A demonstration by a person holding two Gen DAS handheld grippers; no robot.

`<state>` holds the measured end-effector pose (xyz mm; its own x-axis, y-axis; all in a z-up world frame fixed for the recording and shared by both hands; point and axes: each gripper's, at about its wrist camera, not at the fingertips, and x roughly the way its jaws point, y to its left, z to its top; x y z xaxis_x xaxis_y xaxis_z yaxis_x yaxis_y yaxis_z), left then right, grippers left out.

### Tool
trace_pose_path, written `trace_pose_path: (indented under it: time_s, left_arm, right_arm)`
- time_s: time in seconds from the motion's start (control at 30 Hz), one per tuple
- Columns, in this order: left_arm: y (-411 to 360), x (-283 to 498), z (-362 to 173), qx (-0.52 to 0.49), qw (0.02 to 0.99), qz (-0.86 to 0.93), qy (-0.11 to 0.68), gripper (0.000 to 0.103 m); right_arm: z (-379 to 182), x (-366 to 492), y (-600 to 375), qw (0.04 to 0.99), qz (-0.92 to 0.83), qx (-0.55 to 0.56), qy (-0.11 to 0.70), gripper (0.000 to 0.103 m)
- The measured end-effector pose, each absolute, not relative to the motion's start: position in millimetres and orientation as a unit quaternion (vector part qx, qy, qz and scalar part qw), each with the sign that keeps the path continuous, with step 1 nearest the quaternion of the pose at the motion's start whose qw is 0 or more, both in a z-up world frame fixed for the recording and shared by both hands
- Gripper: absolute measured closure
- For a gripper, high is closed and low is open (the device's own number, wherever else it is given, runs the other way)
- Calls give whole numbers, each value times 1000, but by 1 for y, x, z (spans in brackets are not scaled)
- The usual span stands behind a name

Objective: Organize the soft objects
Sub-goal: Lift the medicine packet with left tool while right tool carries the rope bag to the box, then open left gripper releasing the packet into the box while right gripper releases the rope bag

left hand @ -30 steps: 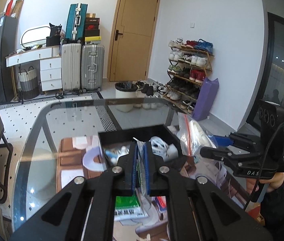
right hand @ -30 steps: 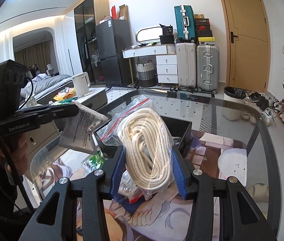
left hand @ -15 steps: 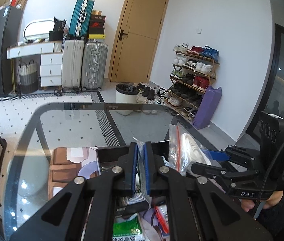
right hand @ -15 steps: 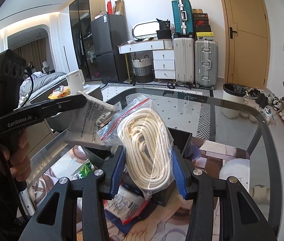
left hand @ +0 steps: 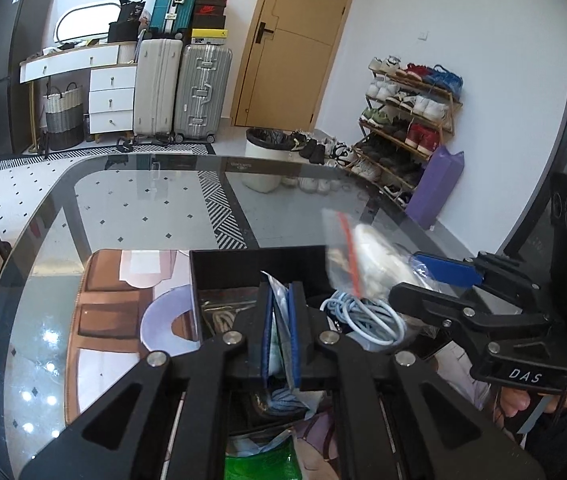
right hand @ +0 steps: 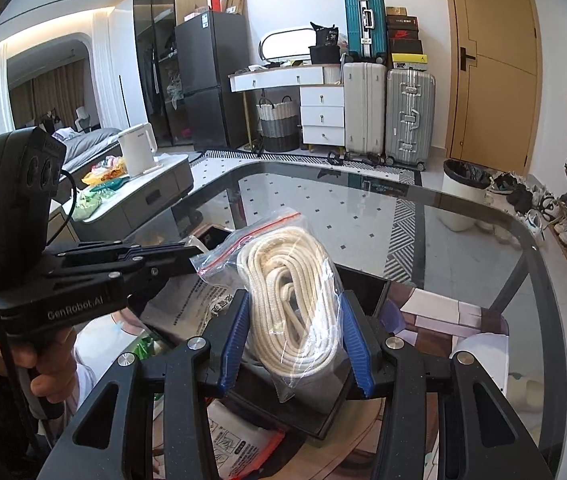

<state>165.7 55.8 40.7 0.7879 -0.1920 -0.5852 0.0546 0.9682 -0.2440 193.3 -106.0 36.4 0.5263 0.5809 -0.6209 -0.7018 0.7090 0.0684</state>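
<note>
My left gripper is shut on a thin printed plastic packet, which hangs down into the open black box on the glass table. In the box lie a light blue cable coil and a bagged cord. My right gripper is shut on a clear zip bag of white rope and holds it above the box's near wall. The right wrist view shows the left gripper at left with its packet below it. In the left wrist view the right gripper carries the rope bag.
More packets lie on the table in front of the box: a green one and a red-and-white printed one. The glass table's rounded edge runs behind the box. Suitcases, a bin and a shoe rack stand far off.
Both grippers have moved forward and down toward the black box. The left's packet now dips inside it, and the rope bag has come over the box's near side.
</note>
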Motion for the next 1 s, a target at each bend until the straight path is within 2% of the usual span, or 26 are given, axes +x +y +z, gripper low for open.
trace_pose_path:
  time_s: [0.17, 0.2, 0.27, 0.33, 0.4, 0.5, 0.57, 0.63, 0.73, 0.8, 0.87, 1.0]
  left_arm:
    - [52, 166, 38, -85, 941, -42, 325, 92]
    - [51, 165, 38, -78, 941, -38, 326, 91]
    - [49, 163, 38, -69, 941, -35, 328, 86]
    - [48, 160, 38, -63, 942, -32, 329, 76]
    - [45, 156, 40, -51, 944, -26, 326, 64]
    - [43, 151, 43, -39, 946, -22, 322, 59]
    - [42, 147, 45, -31, 946, -20, 322, 55]
    - [42, 143, 47, -26, 947, -16, 321, 52]
    - [44, 134, 46, -29, 947, -13, 320, 41]
    - [47, 129, 47, -36, 947, -6, 319, 17]
    - [52, 123, 47, -44, 949, 3, 313, 5]
    - [57, 114, 42, -50, 947, 12, 317, 2]
  right_arm:
    - [35, 195, -103, 866, 372, -100, 318, 57]
    - [34, 194, -103, 867, 373, -102, 315, 55]
    - [36, 189, -107, 874, 370, -109, 297, 36]
    - [38, 185, -113, 877, 370, -108, 286, 25]
    - [38, 181, -119, 880, 365, -108, 282, 23]
    - [40, 176, -131, 884, 359, -101, 281, 14]
    - [40, 170, -139, 888, 355, -91, 277, 4]
    - [40, 165, -147, 891, 352, -79, 276, 2]
    - [39, 158, -158, 894, 346, -63, 279, 1]
    - [34, 155, -164, 892, 344, -58, 287, 1]
    - [30, 150, -166, 892, 341, -59, 291, 1]
    - [25, 142, -170, 890, 343, -49, 295, 1]
